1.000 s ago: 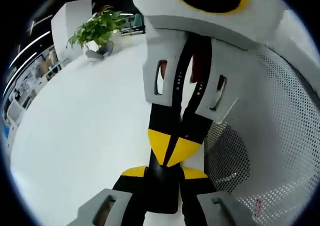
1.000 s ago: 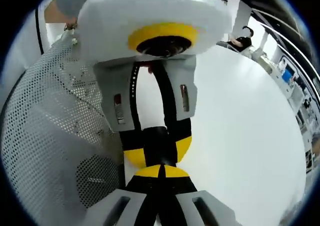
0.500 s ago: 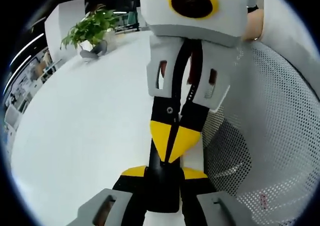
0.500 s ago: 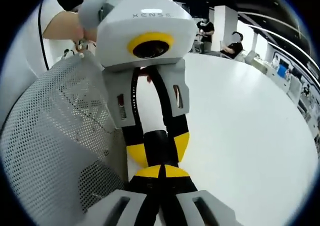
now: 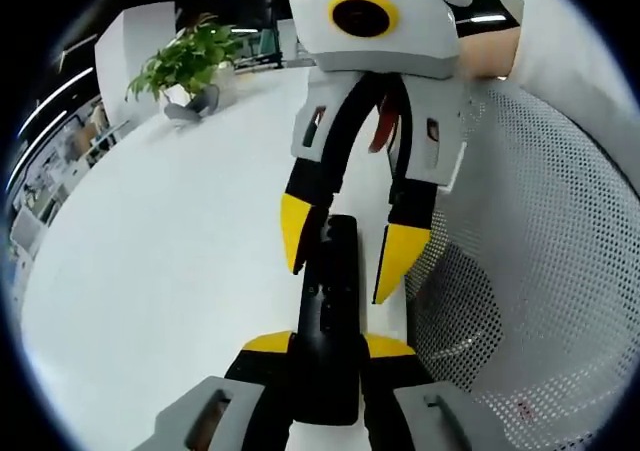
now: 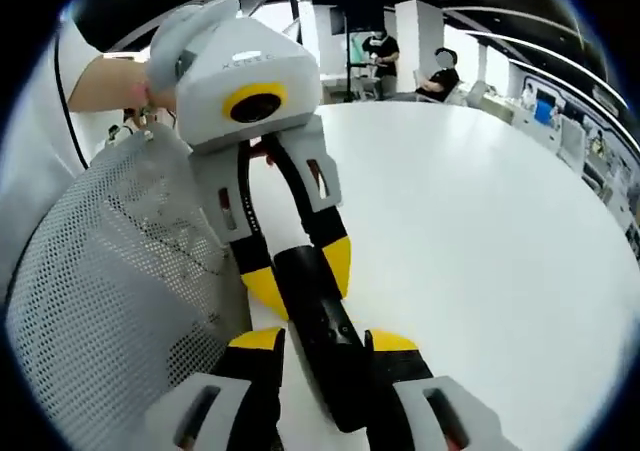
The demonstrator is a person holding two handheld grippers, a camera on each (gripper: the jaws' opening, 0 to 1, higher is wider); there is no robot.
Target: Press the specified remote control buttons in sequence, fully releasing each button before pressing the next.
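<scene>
White table (image 5: 150, 251) — fills left of frame. Mesh chair back (image 5: 540, 271) — right side. Black remote control (image 5: 330, 311) — centre-bottom, clamped by left gripper (image 5: 328, 349). Right gripper (image 5: 345, 261) — jaws apart, straddling remote's far end. Potted plant (image 5: 190, 56) — upper left.

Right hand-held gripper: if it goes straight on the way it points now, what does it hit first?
Probably the left hand-held gripper, facing it, shut on the far end of the black remote that runs between the right gripper's open jaws. Depth is unclear.
</scene>
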